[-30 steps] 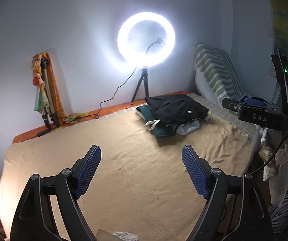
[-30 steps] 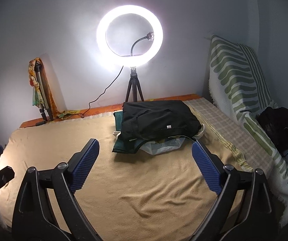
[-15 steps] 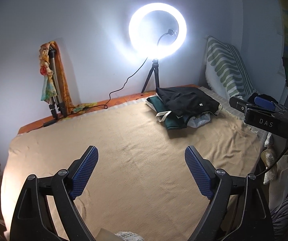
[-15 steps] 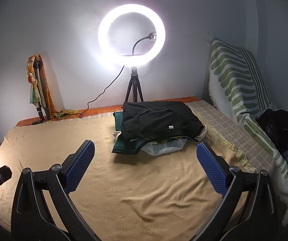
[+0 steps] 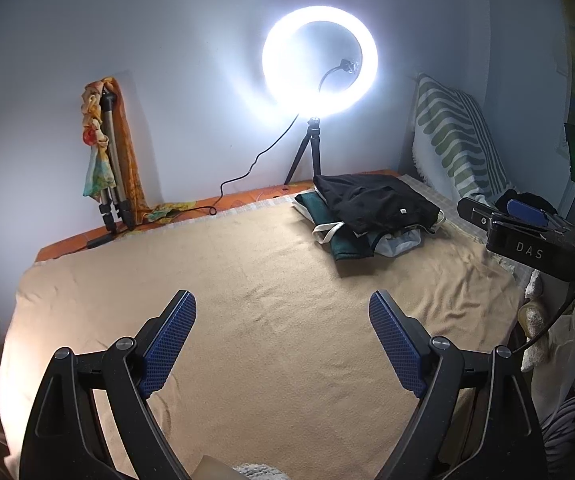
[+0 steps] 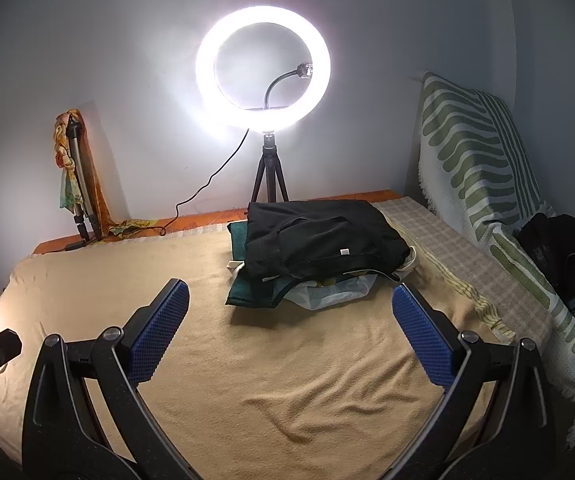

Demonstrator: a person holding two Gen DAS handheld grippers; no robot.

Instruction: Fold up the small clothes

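A pile of folded clothes lies at the far side of a tan blanket [image 5: 247, 280]: a black garment [image 5: 375, 204] on top, a dark green one [image 5: 347, 244] and a pale one [image 5: 403, 242] under it. The same black garment [image 6: 319, 240] shows in the right wrist view. My left gripper [image 5: 283, 312] is open and empty above the blanket, well short of the pile. My right gripper [image 6: 289, 300] is open and empty, just in front of the pile; it also shows in the left wrist view [image 5: 527, 220] at the right edge.
A lit ring light on a tripod [image 6: 265, 68] stands behind the pile. A folded tripod with a scarf [image 5: 107, 152] leans at the back left. A green-striped cover [image 6: 483, 152] with dark clothes [image 6: 559, 248] on it lies at the right.
Both grippers have pulled back and tilted slightly; the pile sits a little farther off and more to the right in the left wrist view. Both stay open and empty.
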